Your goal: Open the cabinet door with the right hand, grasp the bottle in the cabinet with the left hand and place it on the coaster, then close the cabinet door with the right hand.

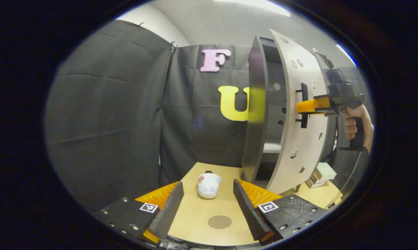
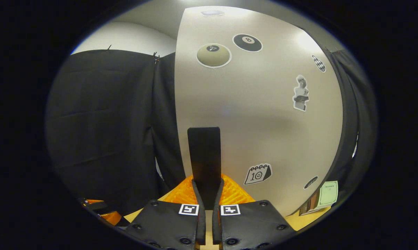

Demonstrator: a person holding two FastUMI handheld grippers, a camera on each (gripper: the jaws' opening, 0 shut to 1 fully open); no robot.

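The handle [image 2: 204,158] is pinched between the closed fingers of the right gripper [image 2: 209,194], and the door [image 1: 295,114] is held part-way open. The left gripper [image 1: 206,205] hangs spread and empty over the table [image 1: 195,222]. The bottle [image 1: 209,185] lies tipped on the table, short of the coaster [image 1: 219,222] (not on it). A slip off the narrow handle could let the door swing; the bottle could roll if nudged. An "8" and a "10" can be read on door stickers; the bottle's label cannot.
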